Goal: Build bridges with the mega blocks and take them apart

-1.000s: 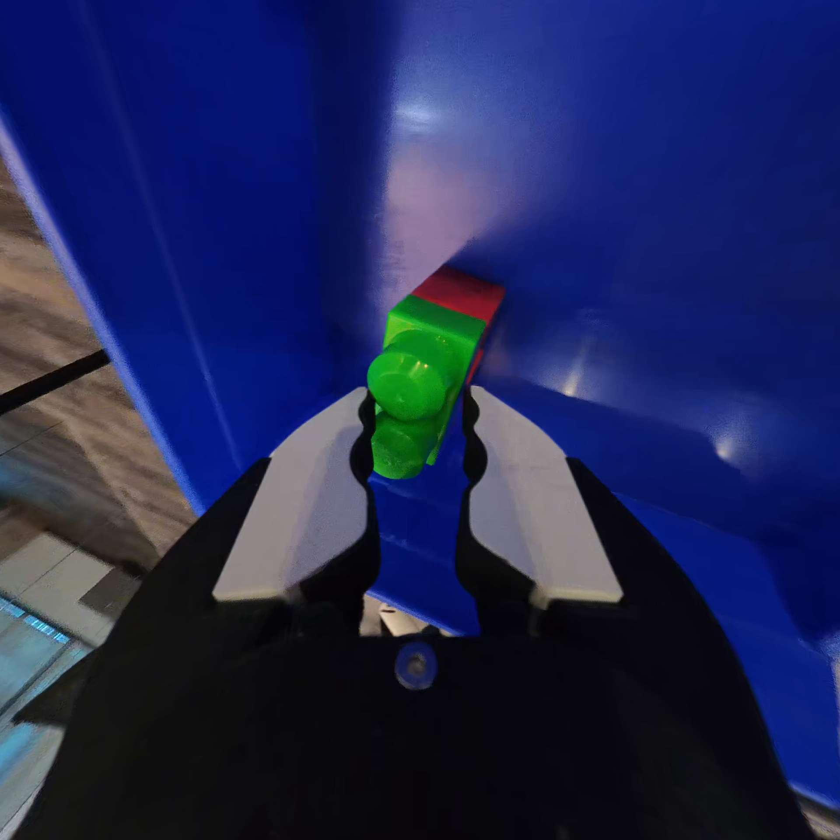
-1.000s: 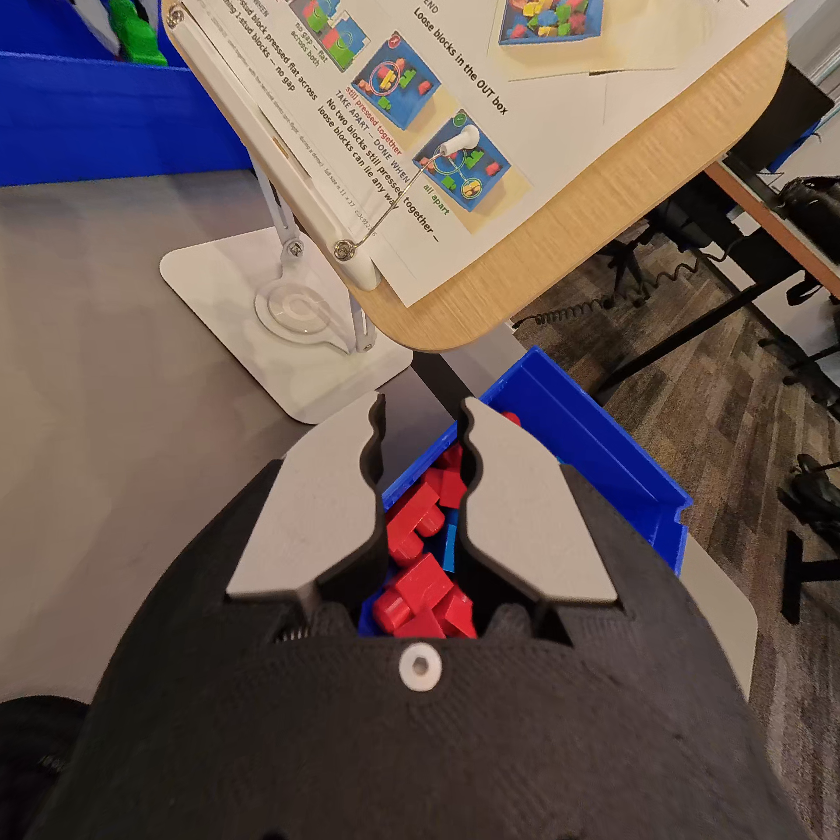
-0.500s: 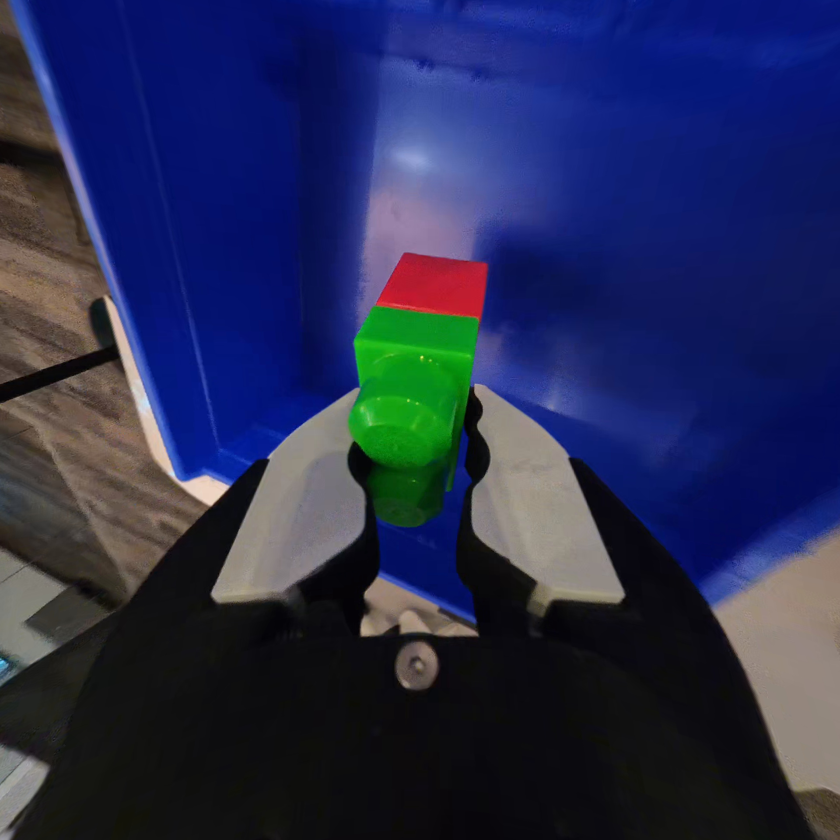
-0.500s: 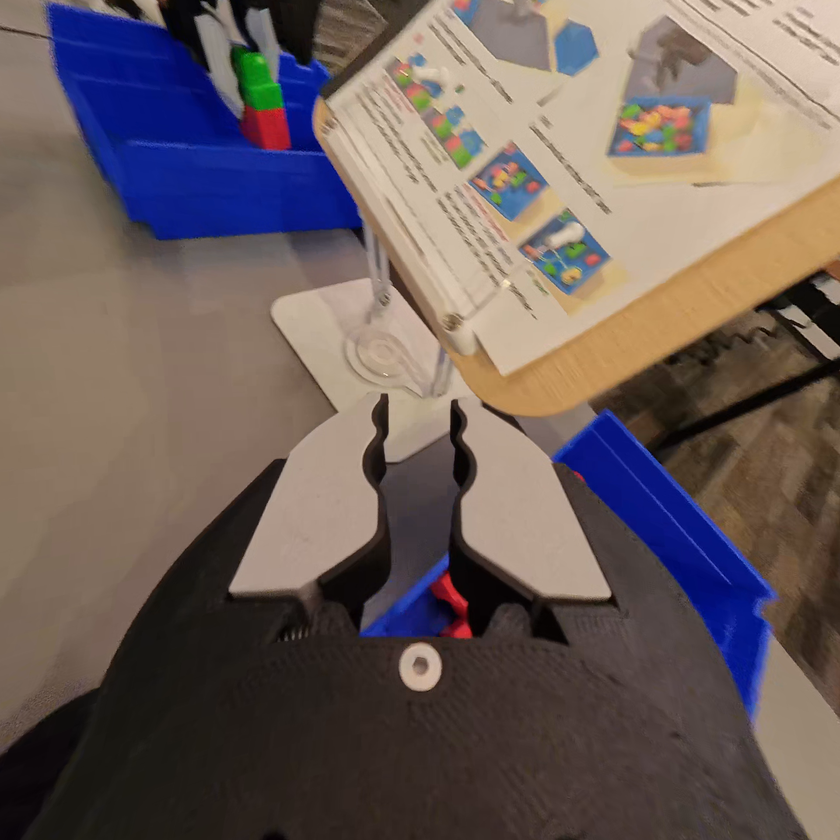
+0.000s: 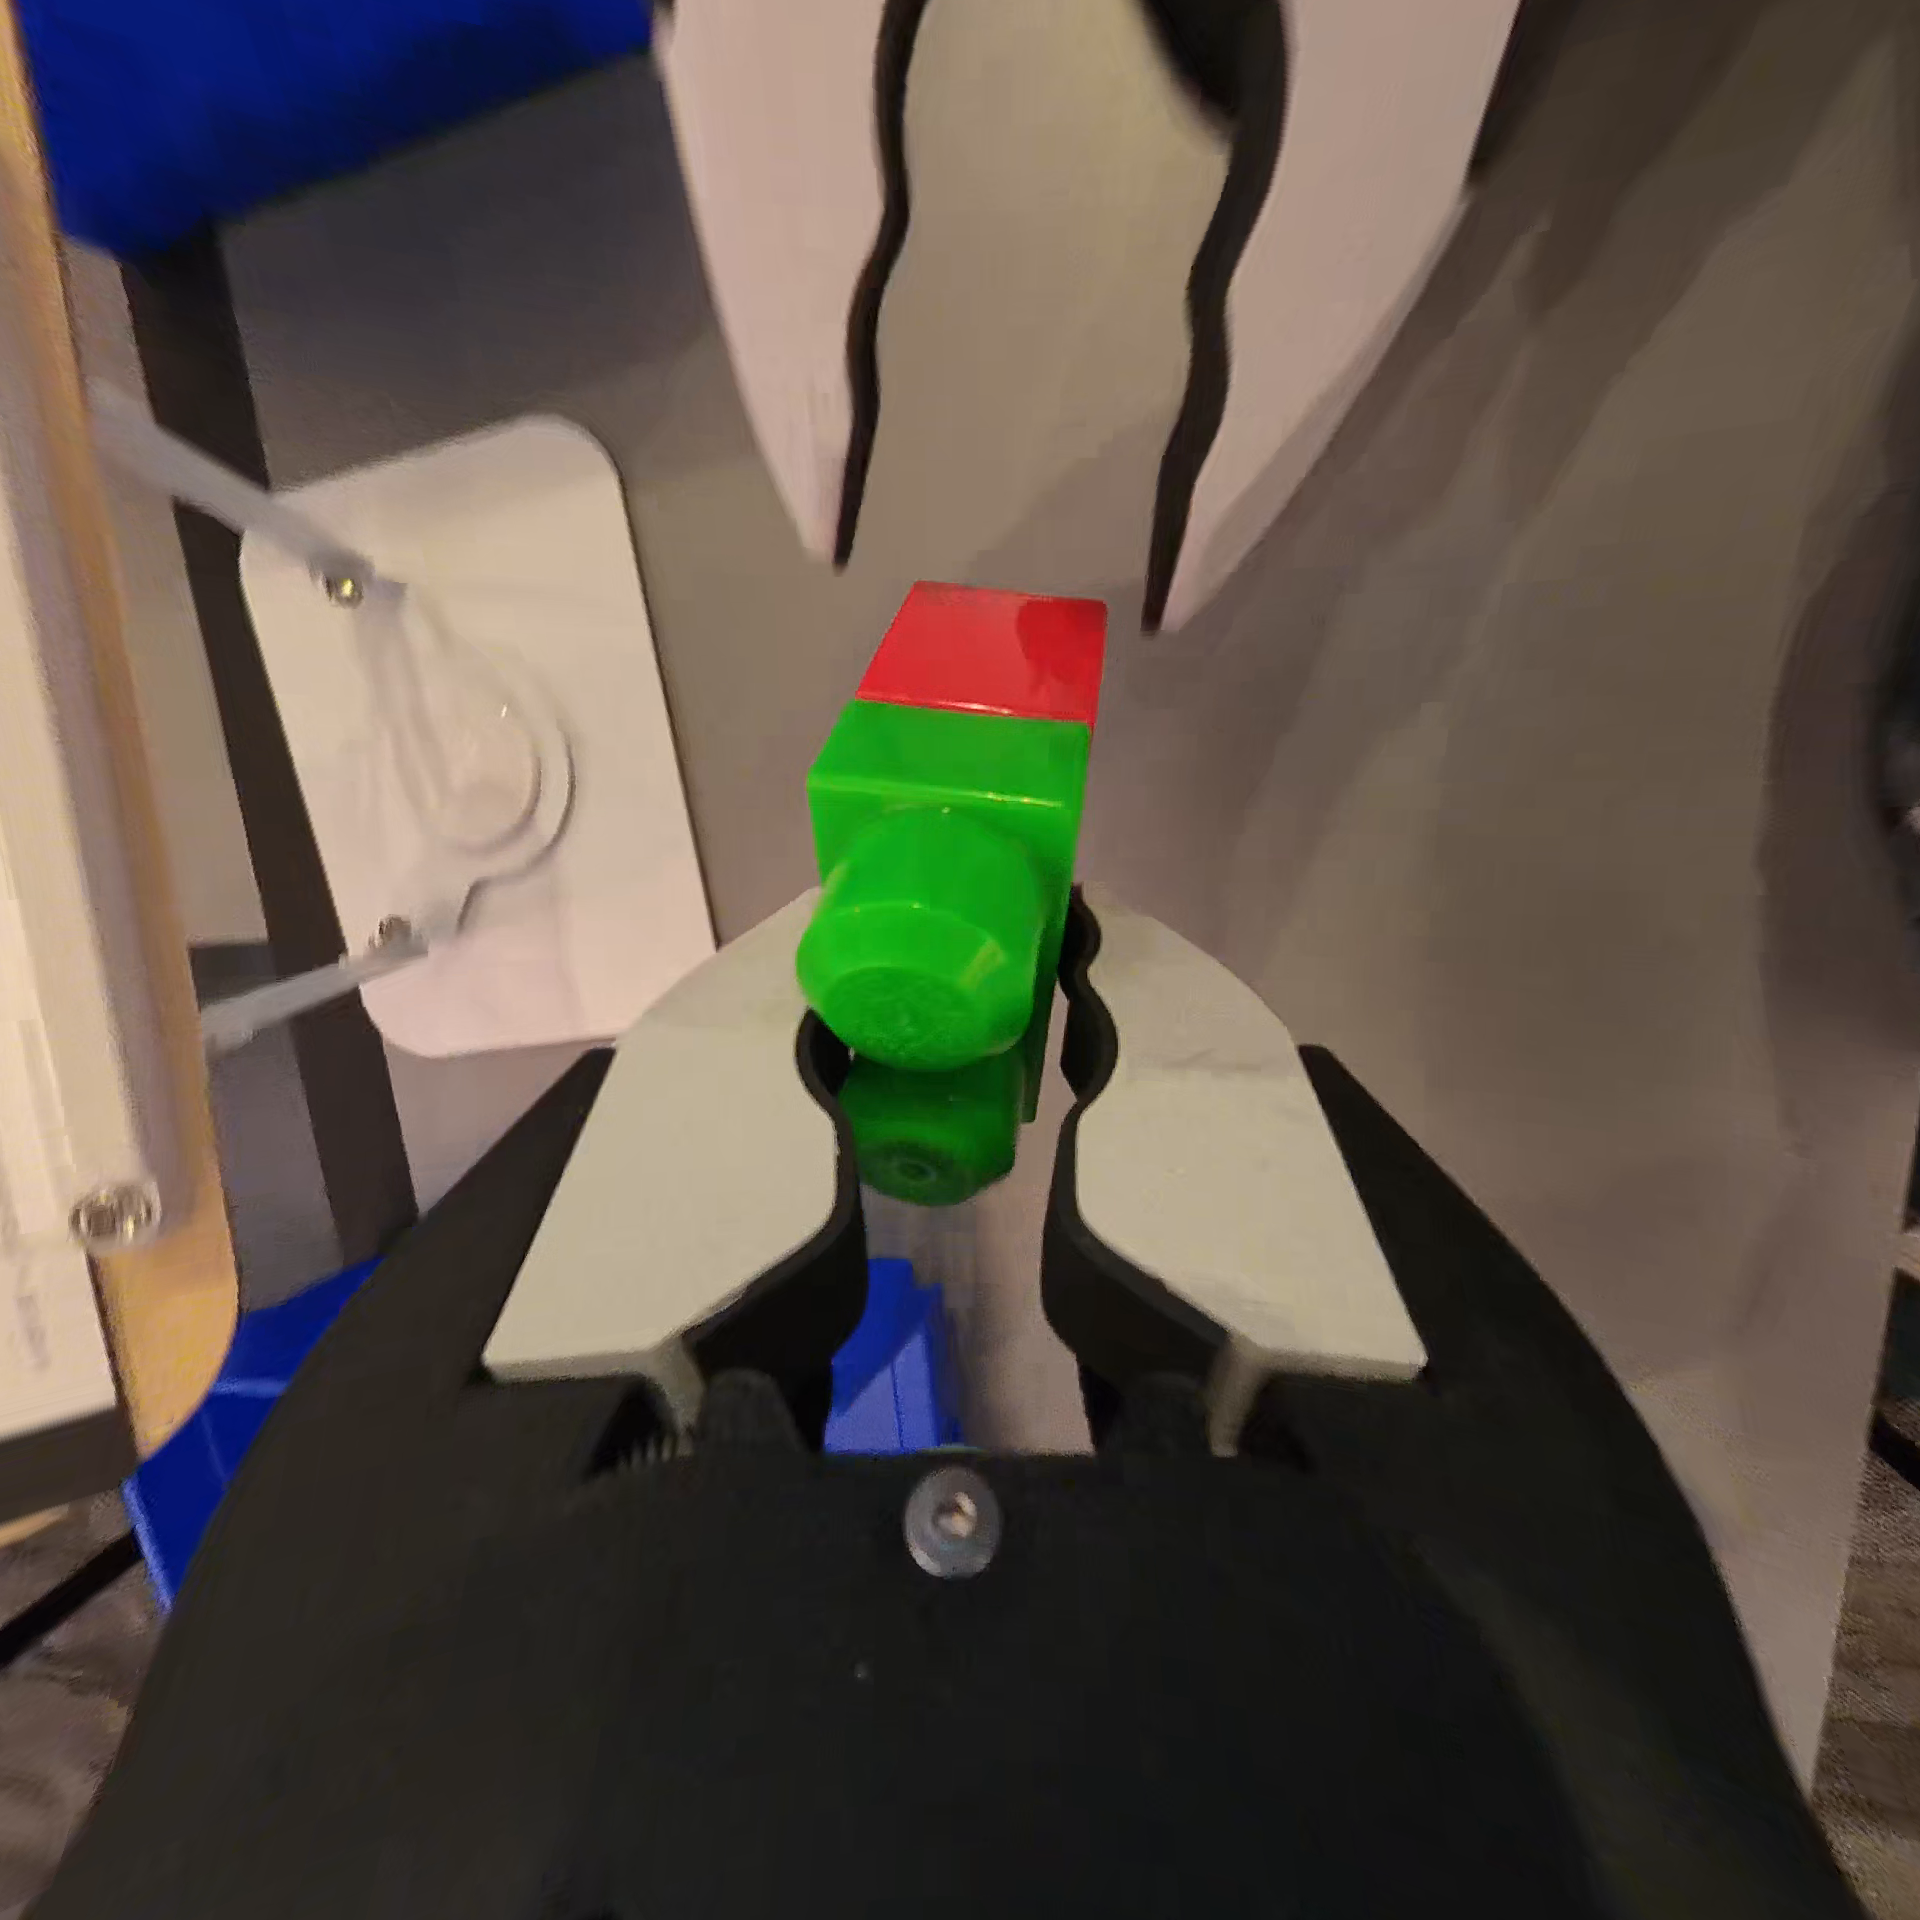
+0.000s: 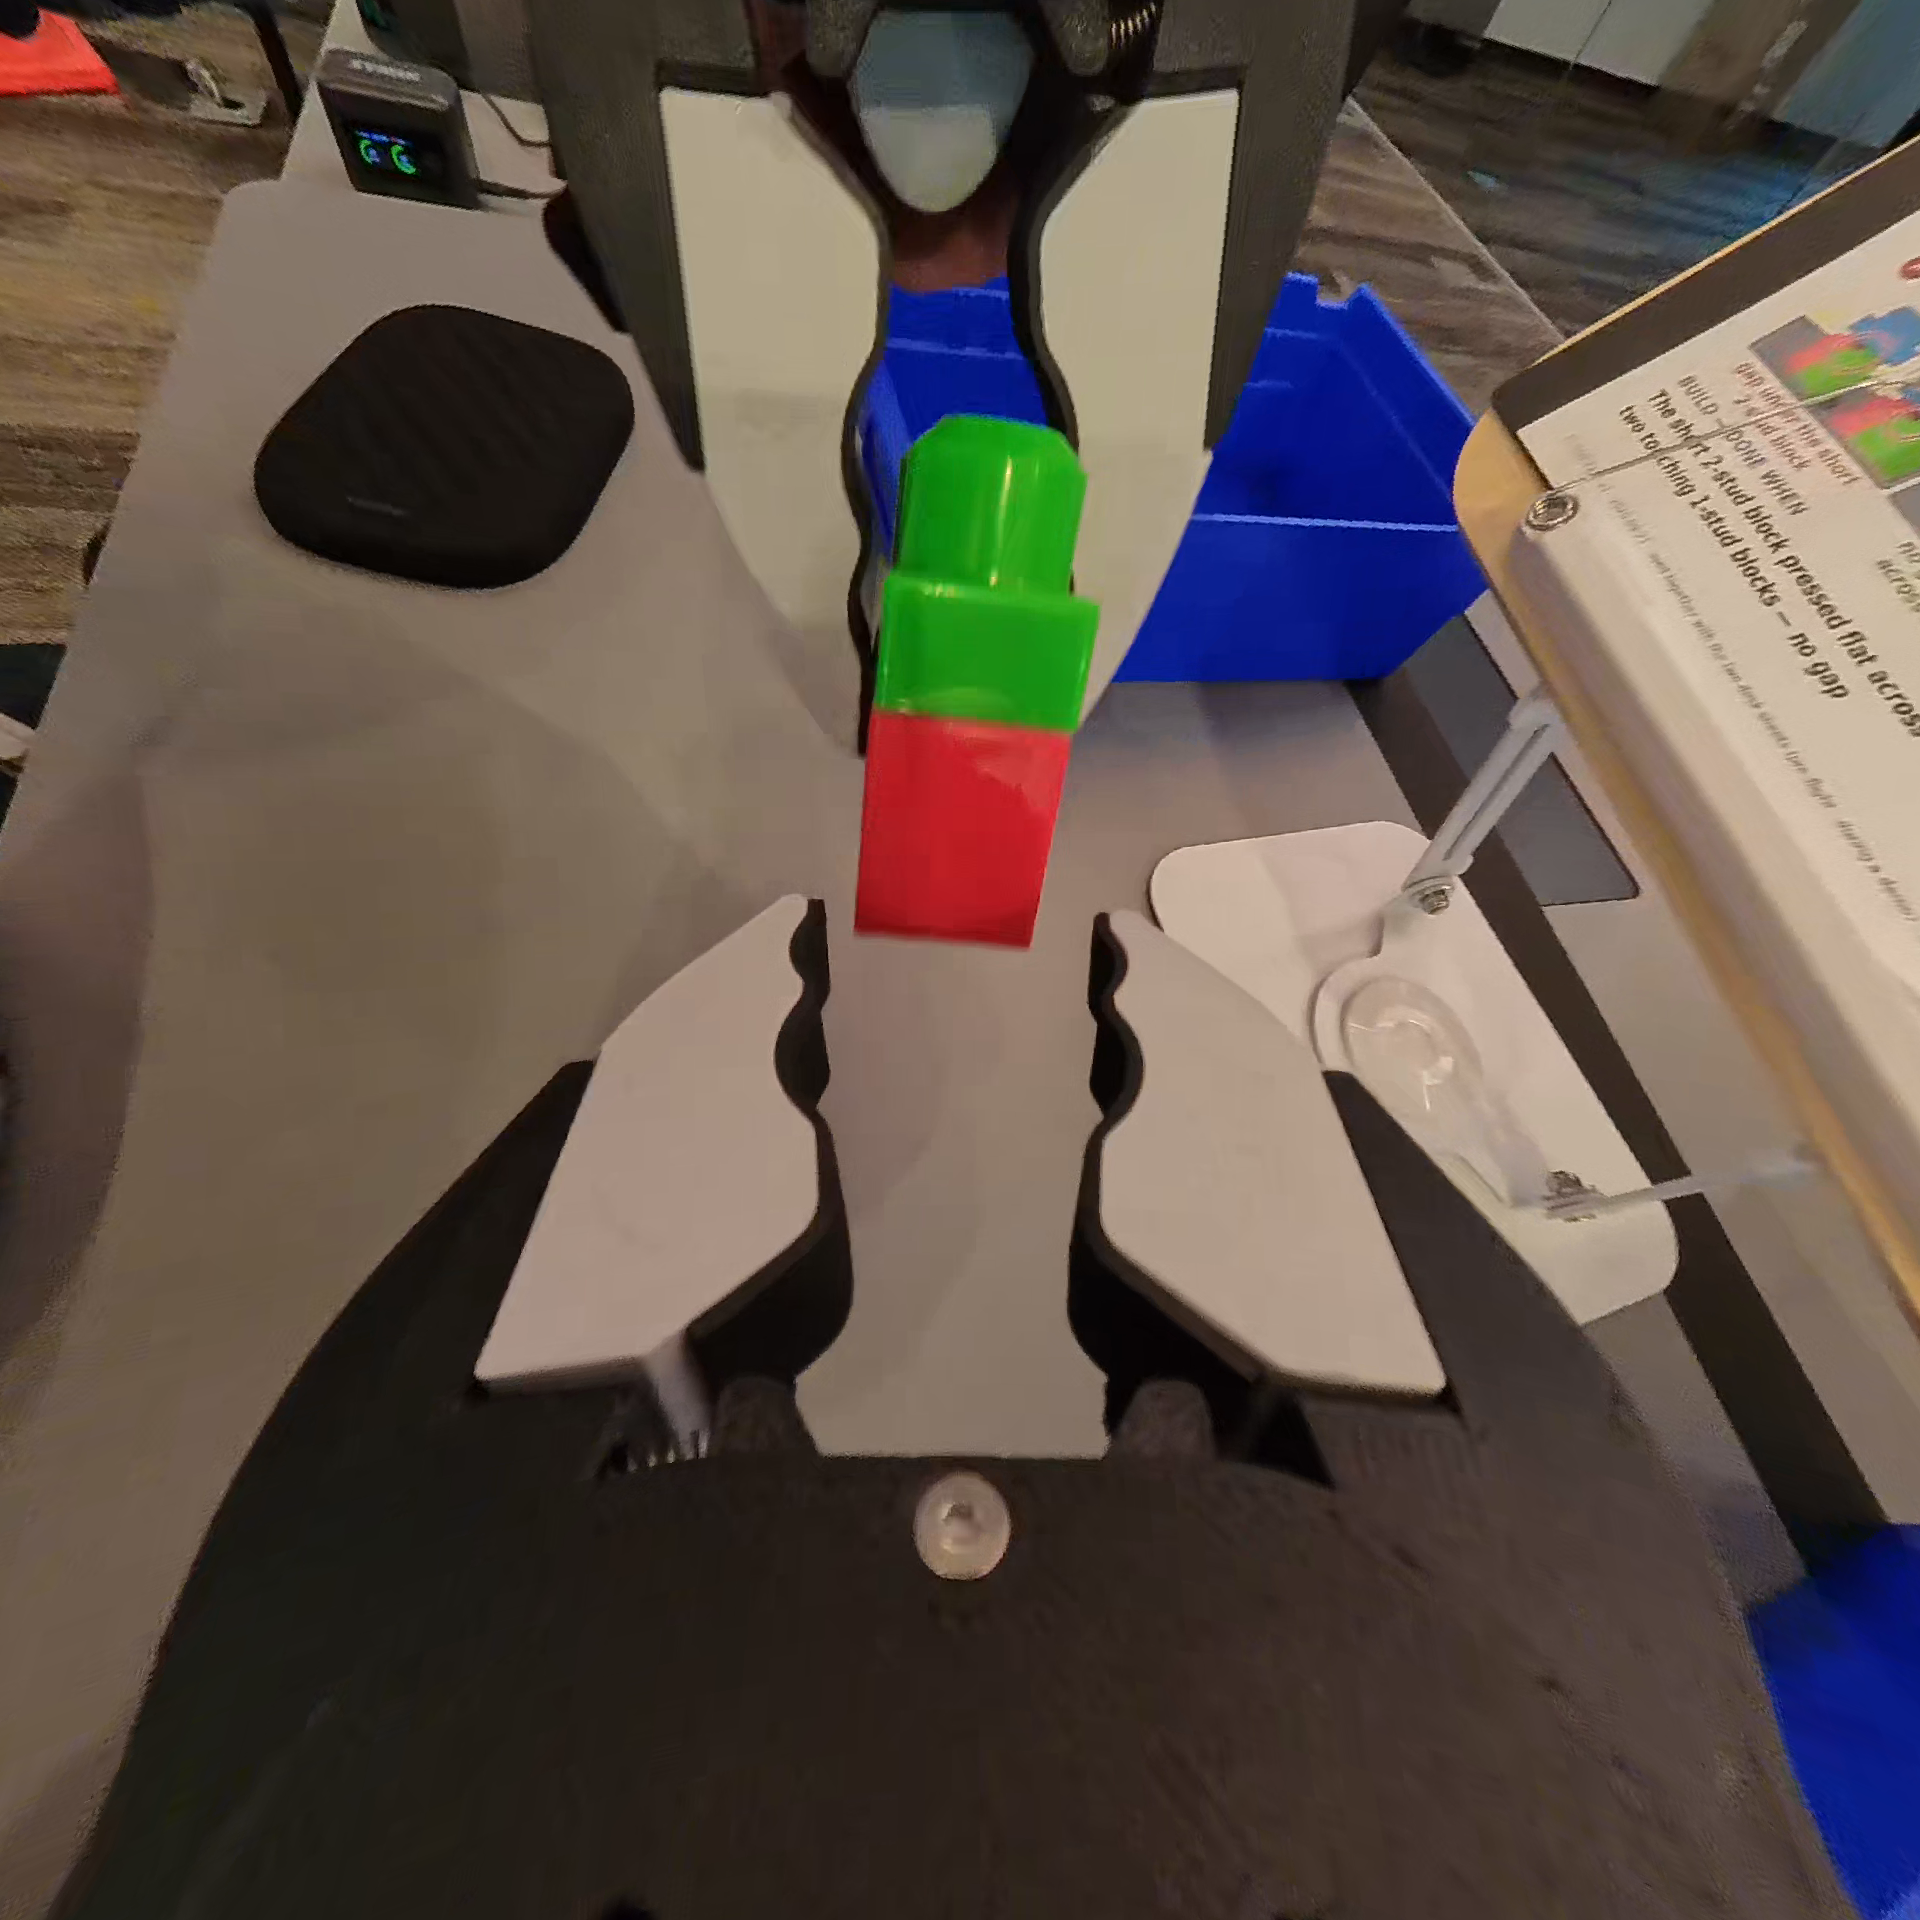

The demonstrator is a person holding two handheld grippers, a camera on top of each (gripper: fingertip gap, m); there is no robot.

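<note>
A: How far is the task, in your opinion?

B: I think the taking apart is in hand. The green block (image 5: 940, 821) and the red block (image 5: 987, 649) are pressed together, with no gap between them that I can see. So this pair is not yet separated.

A: Who holds it?

B: The left gripper (image 5: 940, 997). Its jaws are clenched on the green block, and the pads press on its two sides. The right gripper (image 6: 958, 935) has its jaws released and empty; the red end stands just before its fingertips and touches neither of them.

A: And where is the pair?

B: In the air above the grey surface (image 6: 416, 831), between the two grippers, in front of the blue bin (image 6: 1309, 582) and left of the white stand base (image 6: 1278, 914).

A: Which way does it point?

B: The long axis runs from one gripper to the other. The green studs point back to the left gripper, the red end points to the right one. The right jaws have only to take the red block and pull.
</note>
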